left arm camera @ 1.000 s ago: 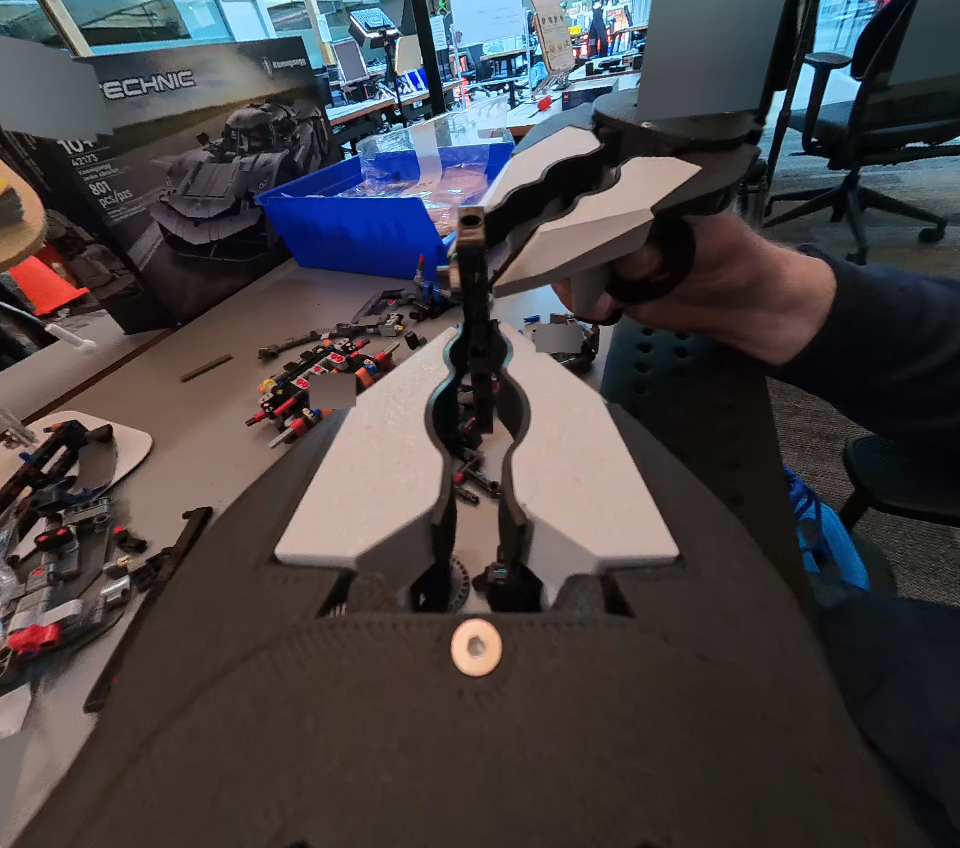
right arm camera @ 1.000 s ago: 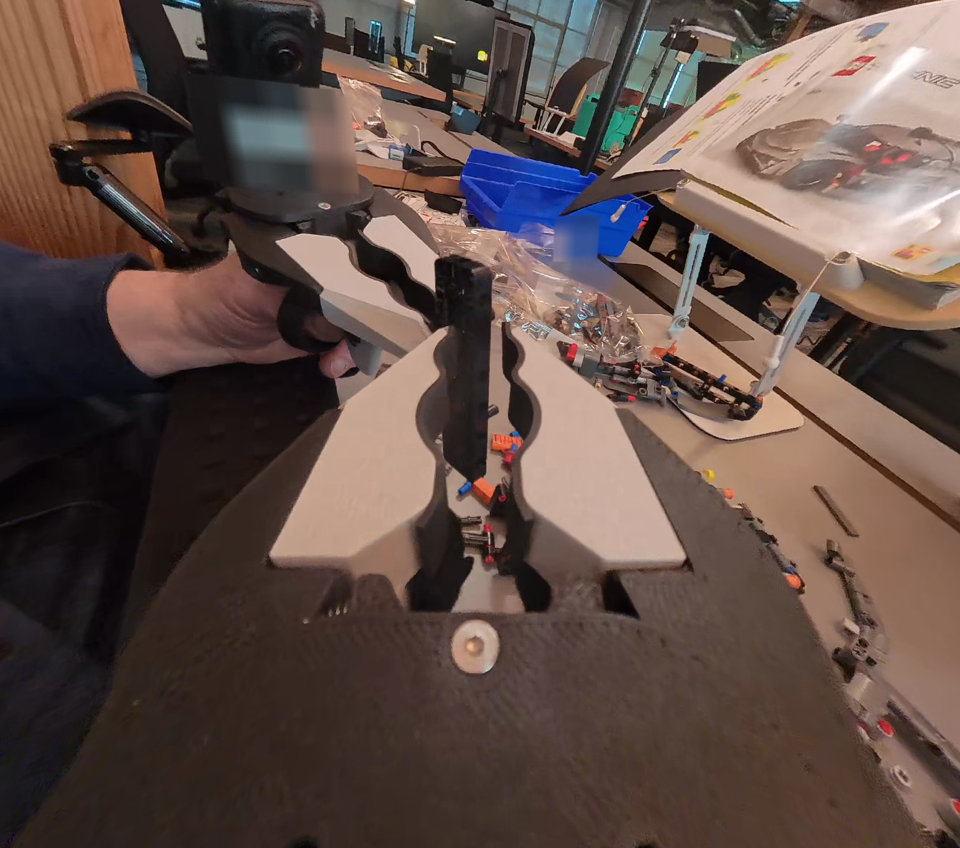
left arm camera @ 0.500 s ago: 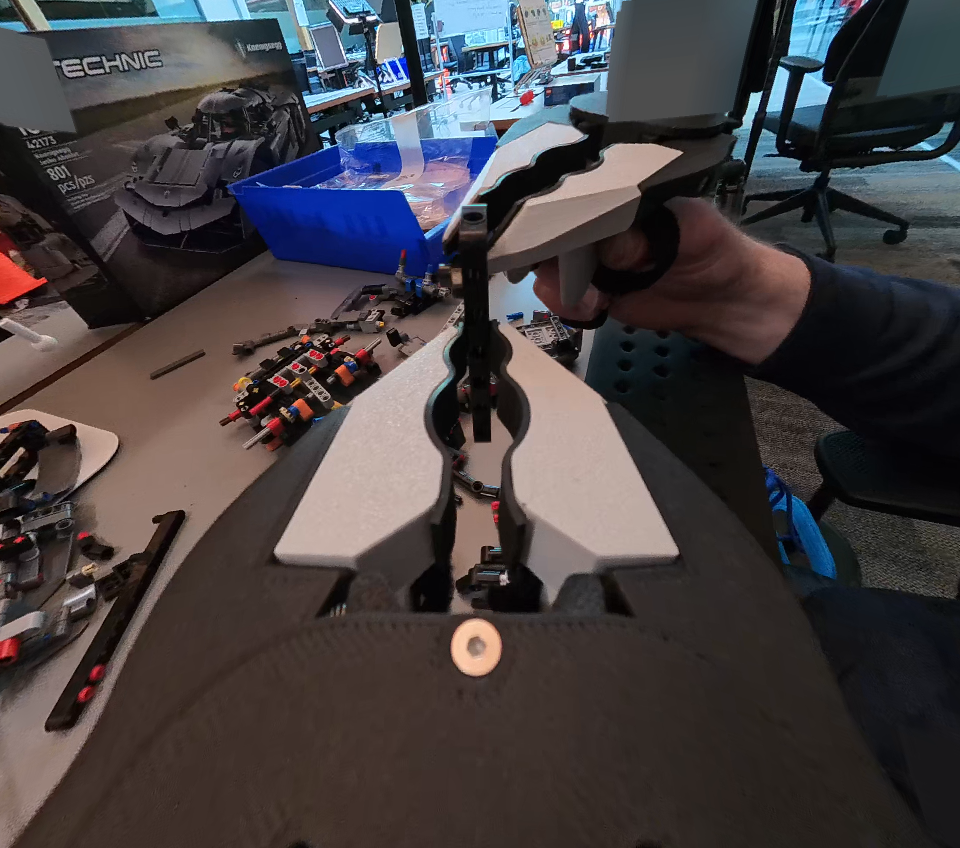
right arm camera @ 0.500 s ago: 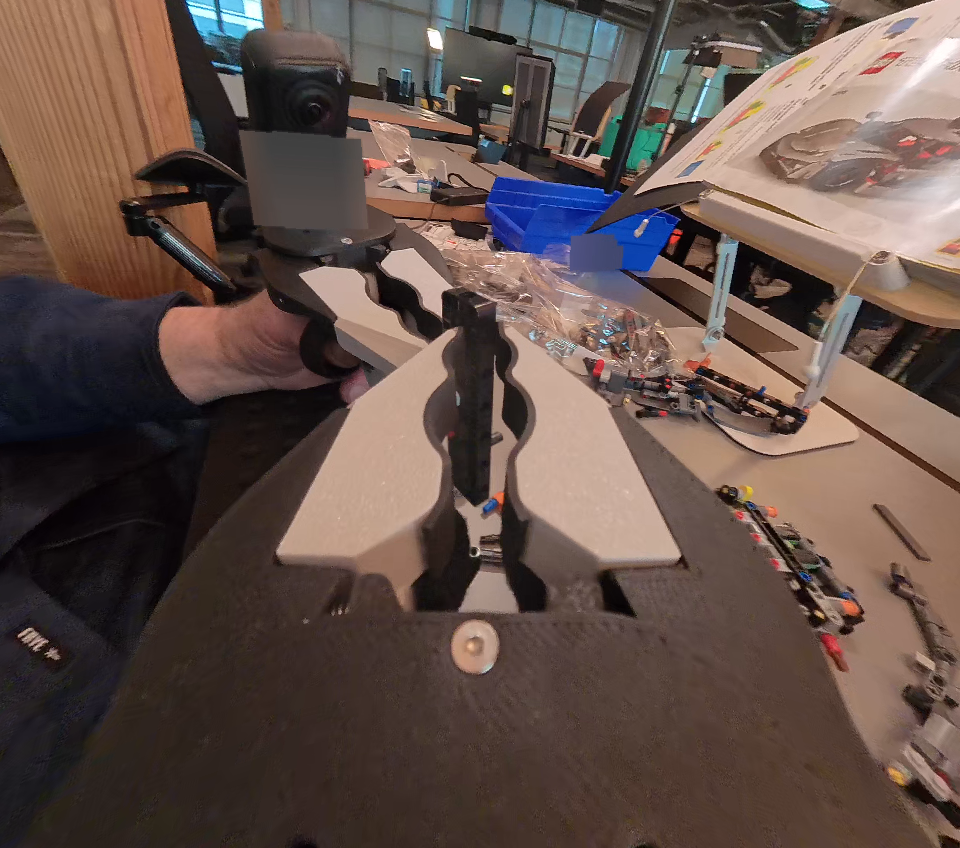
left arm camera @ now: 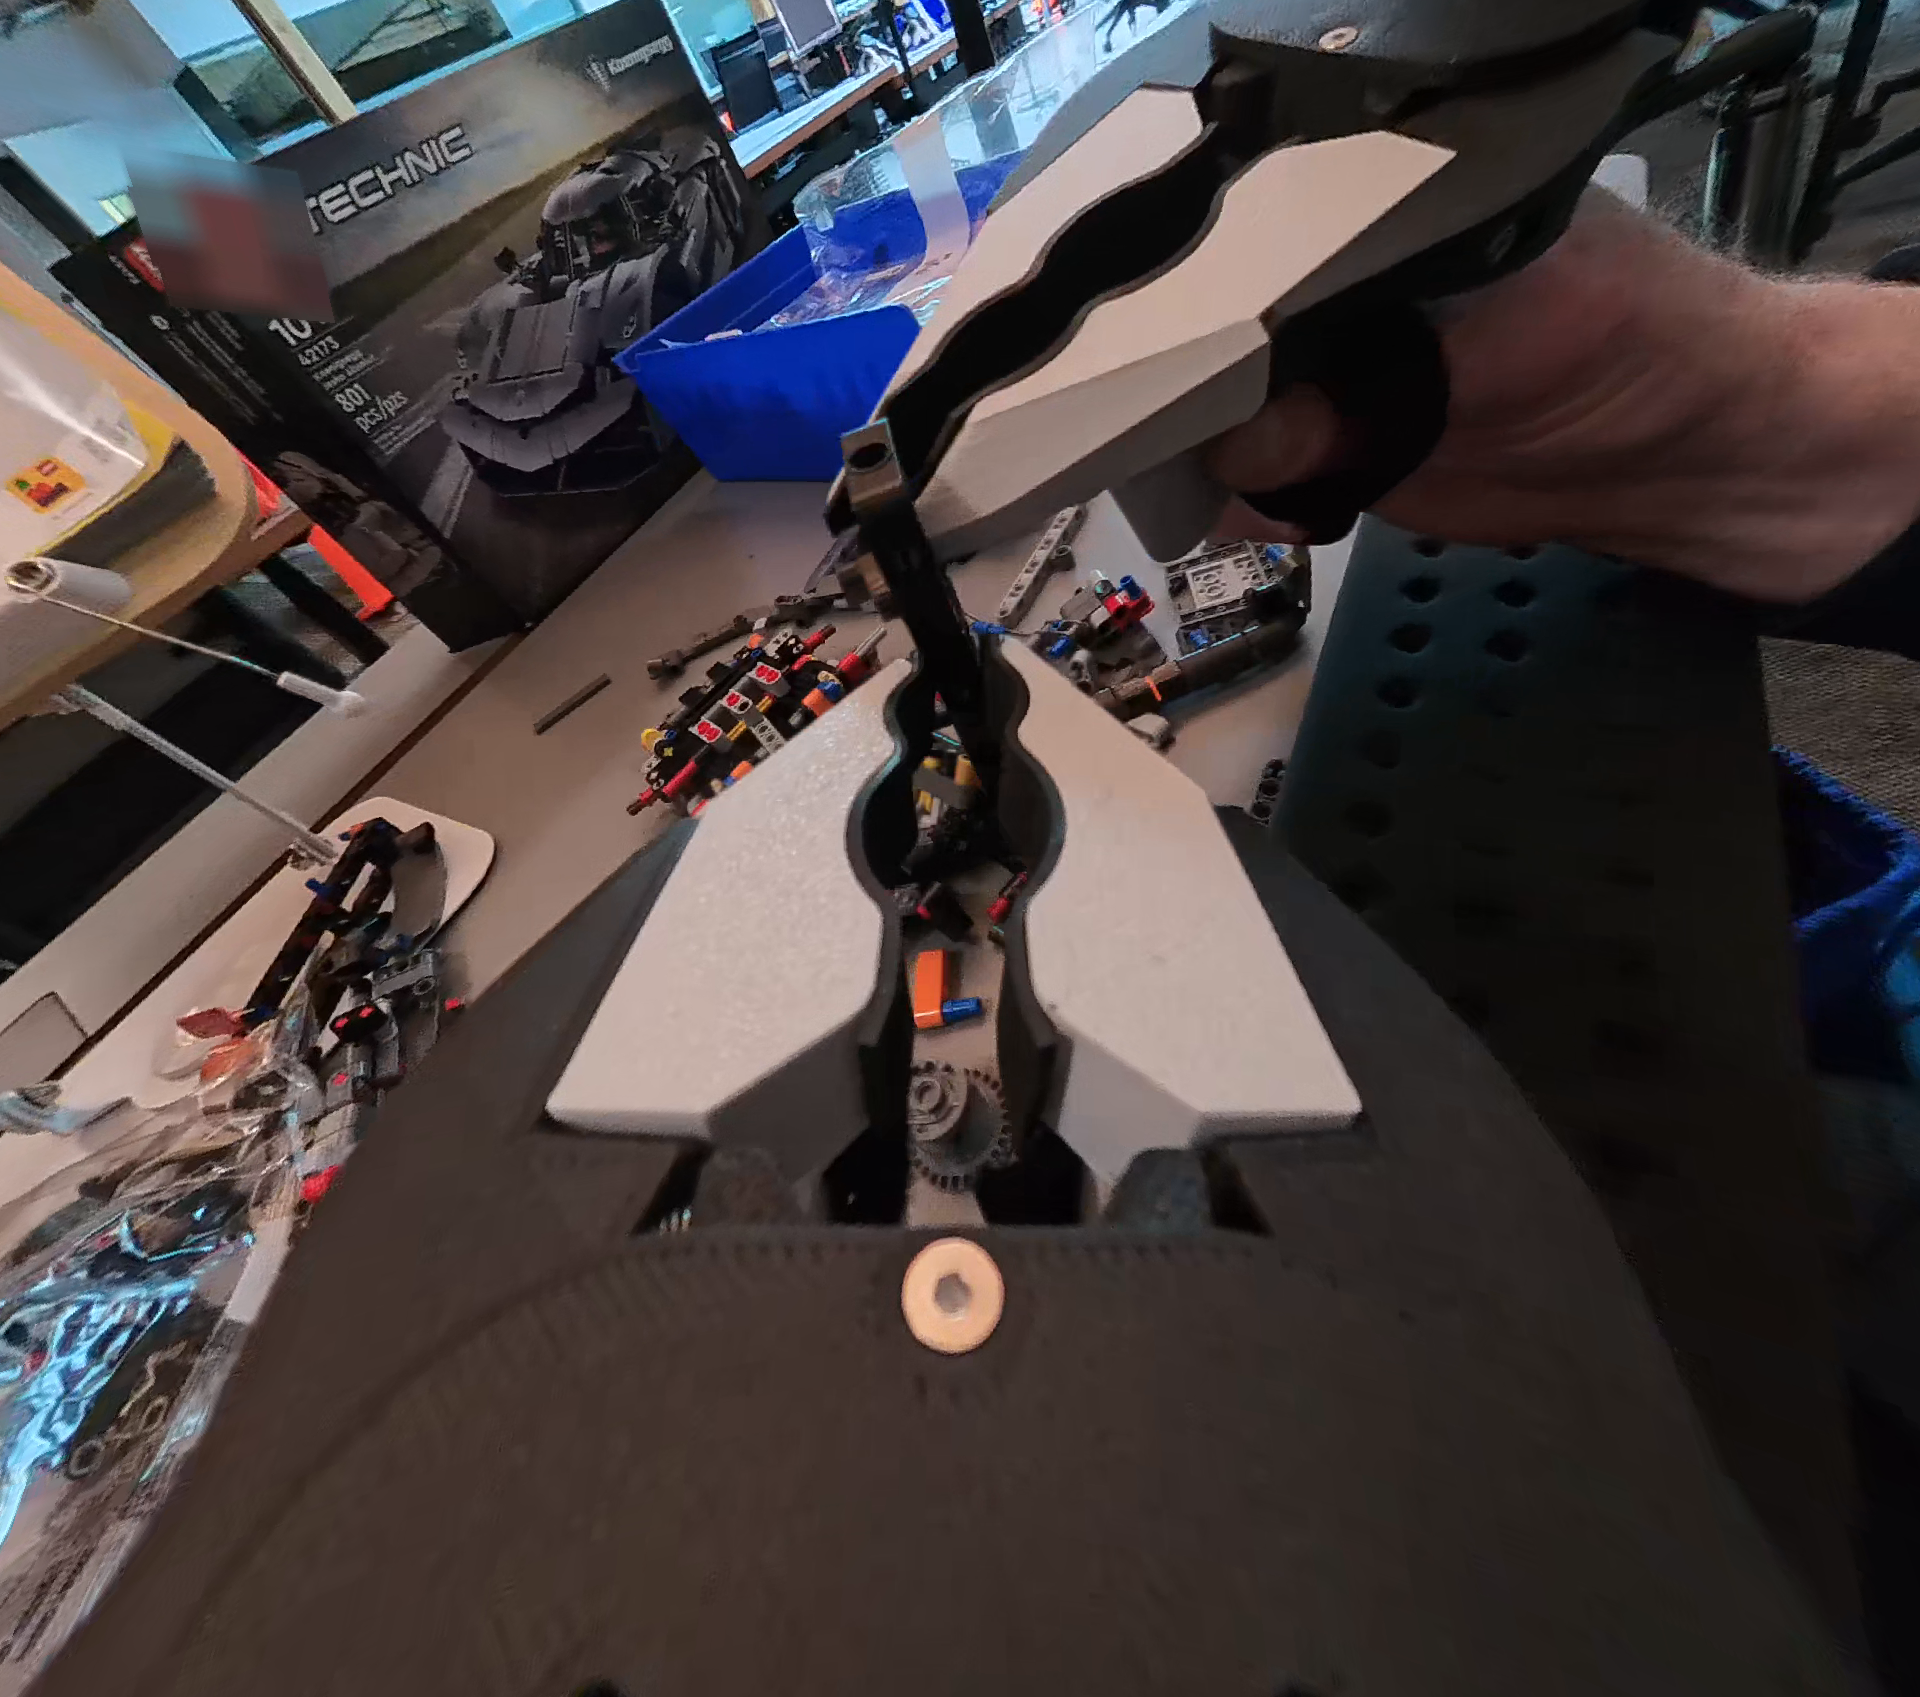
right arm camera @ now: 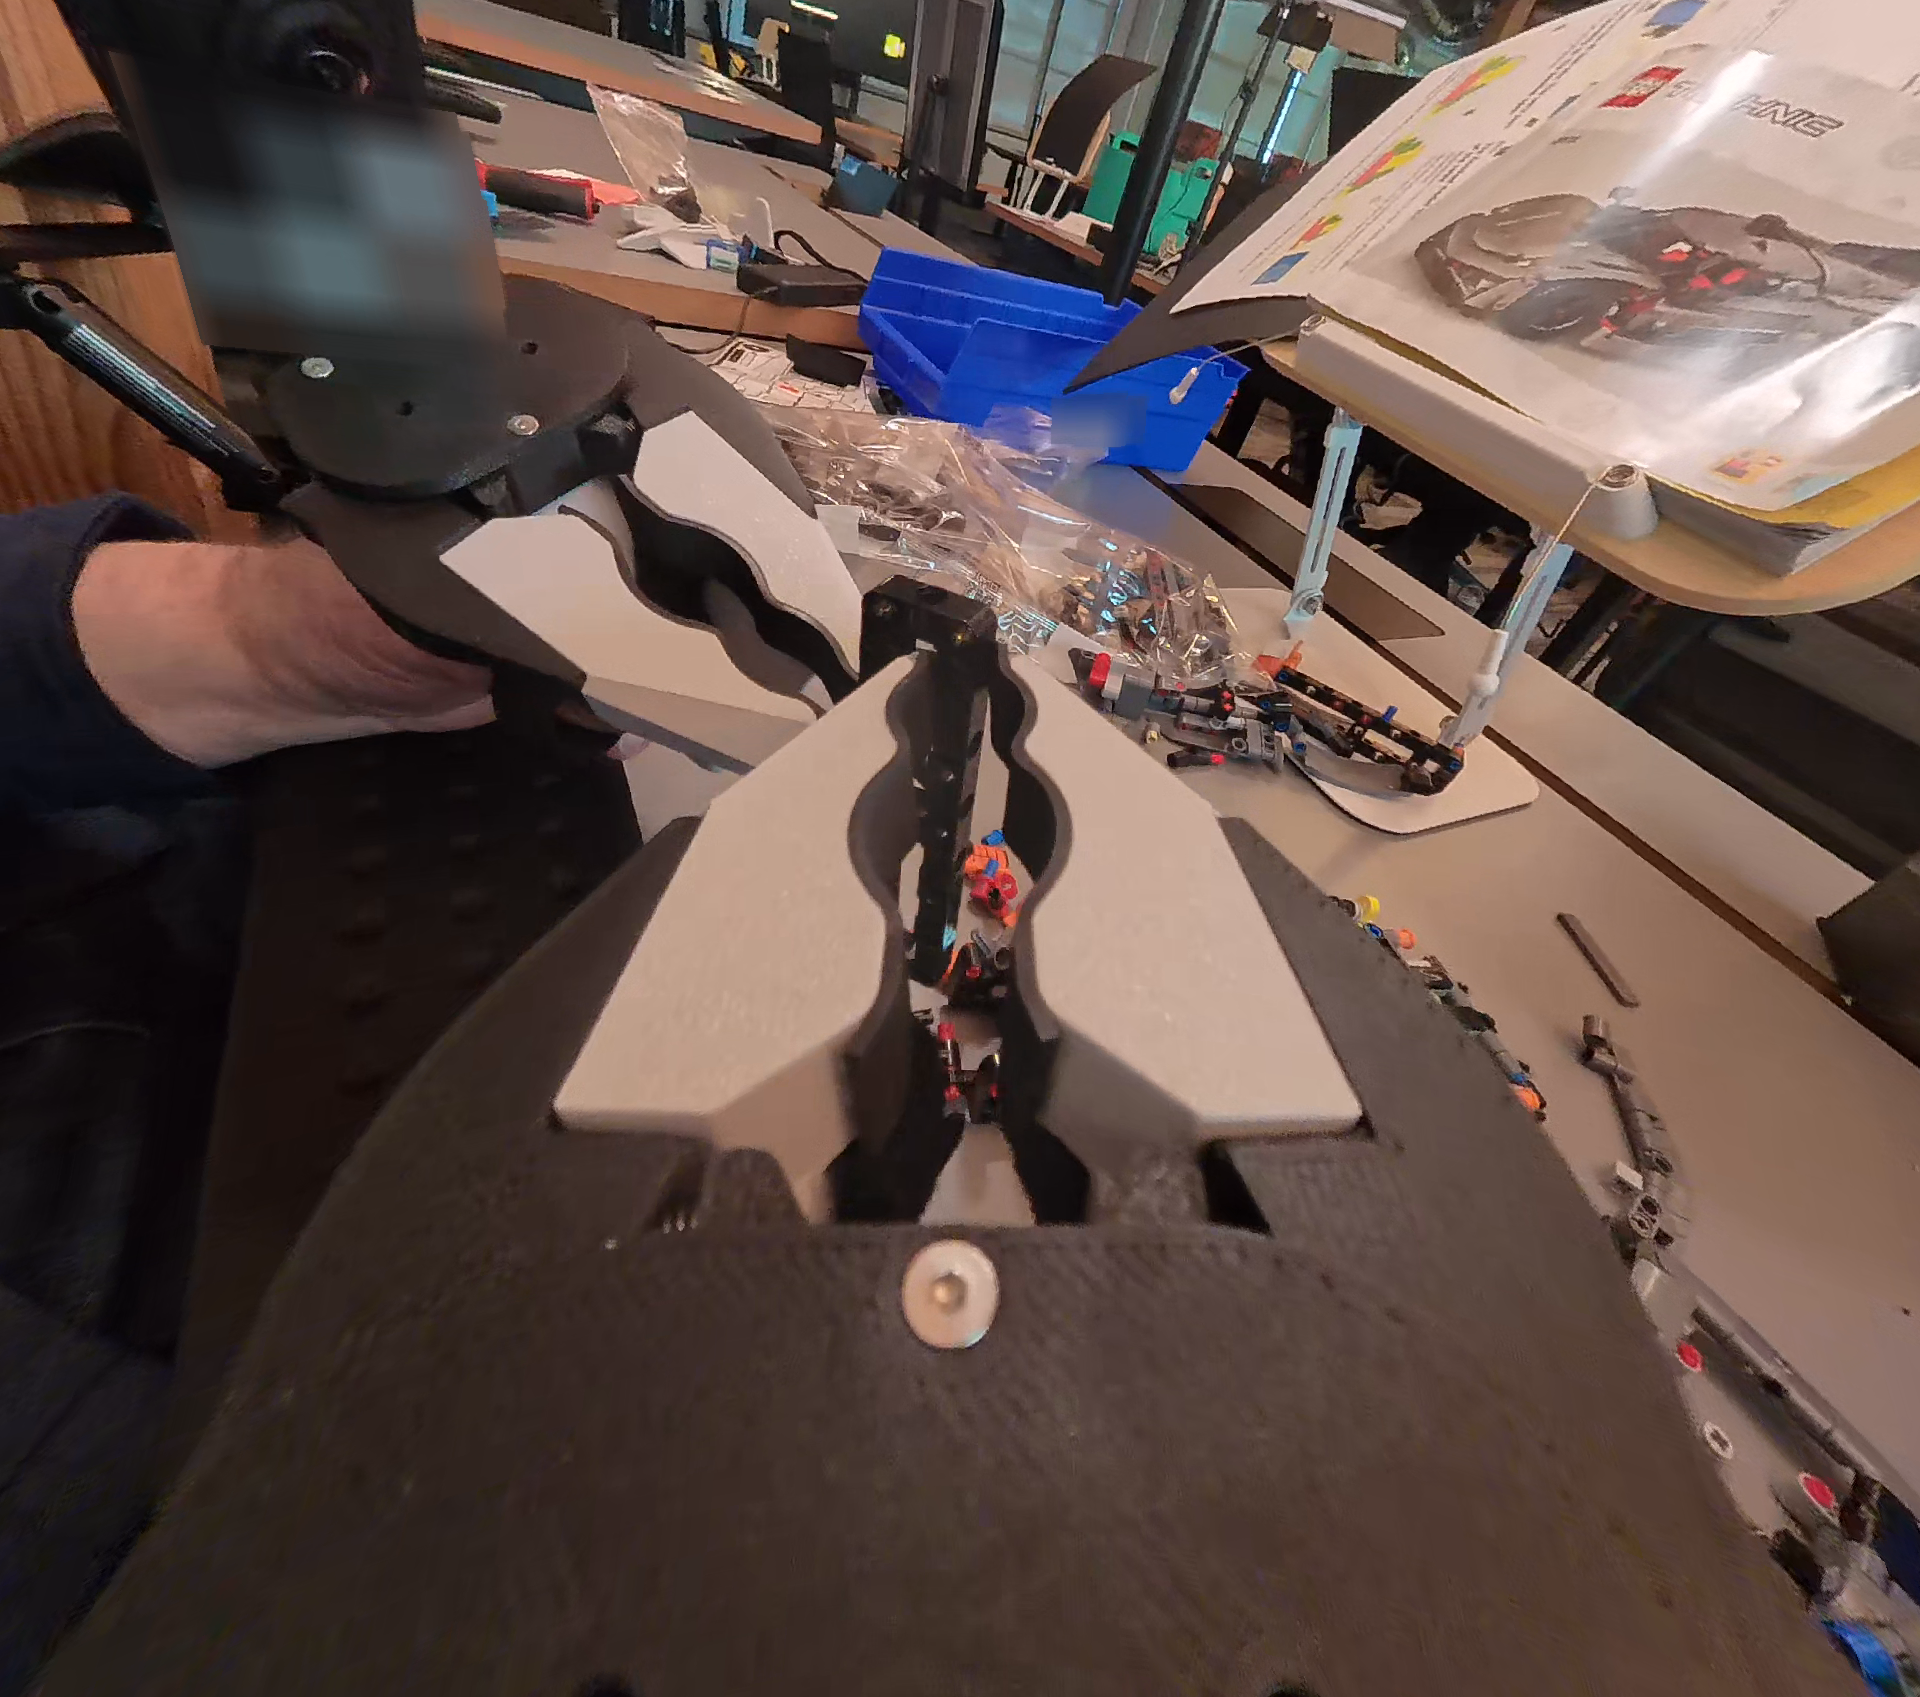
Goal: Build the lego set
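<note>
A long black Technic beam (left arm camera: 928,598) is held in the air between both grippers, tilted with its top end to the left. My left gripper (left arm camera: 956,676) is shut on its lower part. My right gripper (left arm camera: 883,494) comes in from the upper right and pinches the beam's top end. In the right wrist view the beam (right arm camera: 940,774) stands upright between the fingertips of my right gripper (right arm camera: 948,671), and my left gripper (right arm camera: 831,671) meets it from the left. Loose coloured pieces (left arm camera: 748,712) lie on the grey table (left arm camera: 468,764) below.
A blue bin (left arm camera: 769,390) and the dark set box (left arm camera: 499,317) stand at the back. A partial assembly (right arm camera: 1340,712) lies on a white stand base under the instruction booklet (right arm camera: 1662,245). A clear bag of parts (right arm camera: 966,525) lies behind. A perforated chair back (left arm camera: 1507,816) is at the right. Left and right tips are no more than a few centimetres apart.
Both grippers keep hold of the beam. The left wrist view has tilted and come closer to the right gripper, and the beam now leans left instead of standing upright.
</note>
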`<control>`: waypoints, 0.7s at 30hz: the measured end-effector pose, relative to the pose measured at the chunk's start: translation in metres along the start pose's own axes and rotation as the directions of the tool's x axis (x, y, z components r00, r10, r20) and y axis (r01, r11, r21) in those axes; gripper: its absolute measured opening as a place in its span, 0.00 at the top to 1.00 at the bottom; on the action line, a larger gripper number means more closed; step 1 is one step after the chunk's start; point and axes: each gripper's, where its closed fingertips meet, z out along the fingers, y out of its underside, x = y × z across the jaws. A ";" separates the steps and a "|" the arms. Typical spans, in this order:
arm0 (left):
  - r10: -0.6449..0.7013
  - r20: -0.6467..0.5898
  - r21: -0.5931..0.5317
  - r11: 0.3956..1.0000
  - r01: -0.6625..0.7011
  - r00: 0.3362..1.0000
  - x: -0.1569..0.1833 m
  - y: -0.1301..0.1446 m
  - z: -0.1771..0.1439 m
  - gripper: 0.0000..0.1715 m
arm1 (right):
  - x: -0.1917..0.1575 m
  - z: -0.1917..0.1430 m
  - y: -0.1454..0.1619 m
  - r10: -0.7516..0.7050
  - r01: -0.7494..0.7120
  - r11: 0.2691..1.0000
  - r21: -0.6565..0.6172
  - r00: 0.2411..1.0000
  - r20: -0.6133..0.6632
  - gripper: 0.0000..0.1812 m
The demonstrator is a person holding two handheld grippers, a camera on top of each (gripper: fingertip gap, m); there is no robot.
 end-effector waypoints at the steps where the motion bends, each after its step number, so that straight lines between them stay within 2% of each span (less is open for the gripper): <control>1: 0.004 0.006 -0.004 1.000 -0.004 1.000 0.000 0.000 0.000 0.97 | 0.000 0.000 0.000 -0.008 0.008 1.000 -0.008 1.000 -0.009 0.96; 7: 0.086 0.094 -0.072 0.994 -0.079 0.992 -0.006 0.006 0.002 0.96 | 0.002 0.004 0.003 -0.042 0.040 0.998 -0.041 0.997 -0.070 0.96; 14: 0.143 0.140 -0.115 0.985 -0.128 0.980 -0.008 0.009 0.004 0.96 | 0.005 0.007 0.006 -0.049 0.041 0.997 -0.066 0.991 -0.121 0.96; 16: 0.202 0.169 -0.165 0.971 -0.174 0.965 -0.010 0.014 0.006 0.96 | 0.006 0.008 0.009 -0.067 0.054 0.995 -0.089 0.987 -0.146 0.97; 21: 0.217 0.187 -0.155 0.970 -0.190 0.958 -0.011 0.010 0.005 0.96 | 0.006 0.007 0.004 -0.016 0.012 0.999 -0.033 0.992 -0.124 0.97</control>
